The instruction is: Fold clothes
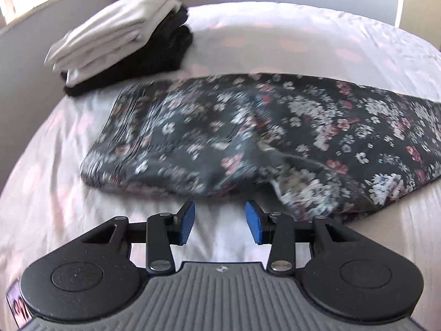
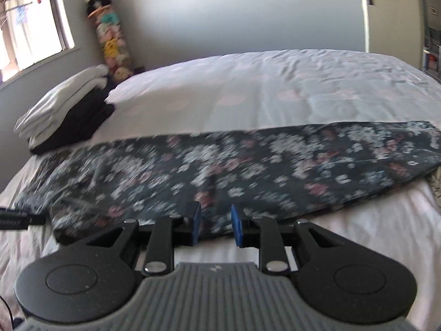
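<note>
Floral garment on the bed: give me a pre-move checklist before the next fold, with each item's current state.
1. Left gripper open and empty: ok, jaws apart, nothing between them.
2. Right gripper open: ok, jaws apart; the near hem shows in the gap, but contact cannot be told.
3. Floral garment lying as a long strip across the bed: ok.
4. Garment smooth: not ok, a loose flap is bunched at the near edge.
5. Folded stack apart from the garment: cannot tell, their edges lie very close at the left end.
6. Sharp view for aiming: not ok, the fabric is motion-blurred in both views.
</note>
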Tool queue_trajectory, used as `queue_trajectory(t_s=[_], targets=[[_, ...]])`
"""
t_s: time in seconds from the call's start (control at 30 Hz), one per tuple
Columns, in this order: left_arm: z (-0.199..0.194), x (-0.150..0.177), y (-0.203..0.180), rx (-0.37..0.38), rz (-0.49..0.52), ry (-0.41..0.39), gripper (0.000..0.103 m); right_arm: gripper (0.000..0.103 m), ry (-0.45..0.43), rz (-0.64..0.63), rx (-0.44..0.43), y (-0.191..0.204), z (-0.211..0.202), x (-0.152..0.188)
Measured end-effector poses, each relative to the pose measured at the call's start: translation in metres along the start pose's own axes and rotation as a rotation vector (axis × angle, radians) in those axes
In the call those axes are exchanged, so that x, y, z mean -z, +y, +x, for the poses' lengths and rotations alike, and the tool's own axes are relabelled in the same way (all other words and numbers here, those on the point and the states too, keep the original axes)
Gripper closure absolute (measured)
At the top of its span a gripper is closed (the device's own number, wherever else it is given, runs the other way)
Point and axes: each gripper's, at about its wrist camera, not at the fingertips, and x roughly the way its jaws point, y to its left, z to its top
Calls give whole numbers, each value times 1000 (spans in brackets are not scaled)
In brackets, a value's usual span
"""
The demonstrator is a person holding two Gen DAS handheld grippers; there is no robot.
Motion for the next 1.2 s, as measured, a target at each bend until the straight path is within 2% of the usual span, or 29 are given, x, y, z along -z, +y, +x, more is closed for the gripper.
queue_trajectory(t_s=[0.13, 0.23, 0.5, 0.73, 1.0, 1.2], targets=[[8, 3, 19, 44, -57, 22, 55, 75, 80, -99, -63, 62, 15, 16], [15, 2, 32, 59, -88, 30, 55, 71, 126, -136, -99, 98, 24, 26], [31, -1, 59, 81, -142, 40, 55, 64, 169, -293, -93, 159, 49, 31], [37, -6, 76, 87, -165, 40, 55, 63, 174, -368, -40, 181, 70, 30], [34, -9, 92, 90, -224, 33, 55, 63, 148, -374, -13, 173, 66, 29], [35, -9, 94, 91, -234, 35, 55, 63, 111, -412, -63, 183, 66, 25]])
